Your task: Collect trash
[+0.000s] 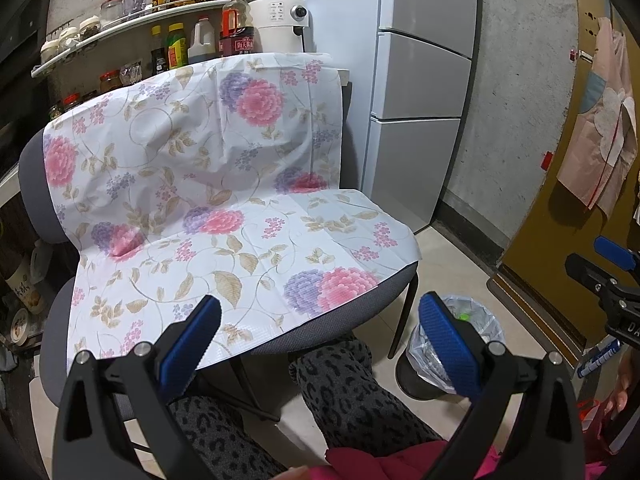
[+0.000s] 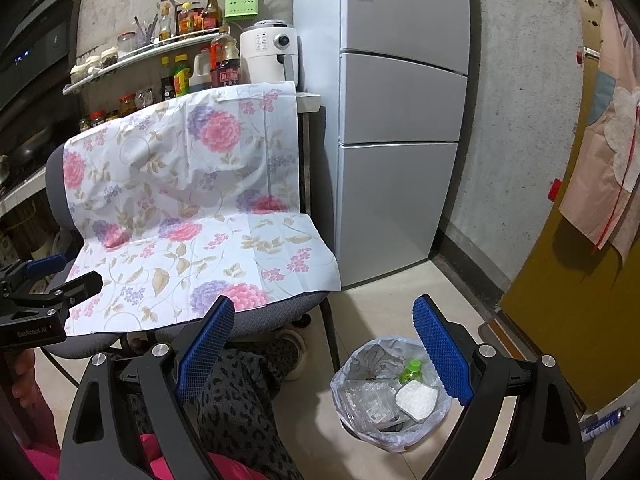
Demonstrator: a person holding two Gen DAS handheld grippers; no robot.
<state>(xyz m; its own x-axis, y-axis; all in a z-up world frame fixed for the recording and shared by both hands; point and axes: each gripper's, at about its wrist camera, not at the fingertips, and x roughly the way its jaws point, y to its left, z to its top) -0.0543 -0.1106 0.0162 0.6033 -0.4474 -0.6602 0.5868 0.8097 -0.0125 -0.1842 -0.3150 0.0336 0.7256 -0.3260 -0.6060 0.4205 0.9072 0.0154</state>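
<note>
A trash bin [image 2: 390, 396] lined with a clear plastic bag stands on the floor right of the chair; it also shows in the left wrist view [image 1: 460, 344]. Inside lie a green bottle [image 2: 411, 372], a white foam piece [image 2: 416, 398] and clear plastic packaging [image 2: 366, 400]. My left gripper [image 1: 320, 320] is open and empty above the chair's front edge. My right gripper [image 2: 324, 320] is open and empty, above and left of the bin. A flowered cloth [image 1: 224, 184] covers the chair seat and back; nothing lies on it.
A grey chair [image 2: 280, 304] stands before a counter with bottles [image 2: 224, 60] and a white appliance [image 2: 270, 52]. A silver fridge [image 2: 400, 120] stands to the right, a yellow door [image 2: 580, 280] further right. The person's patterned legs [image 2: 240, 392] are below.
</note>
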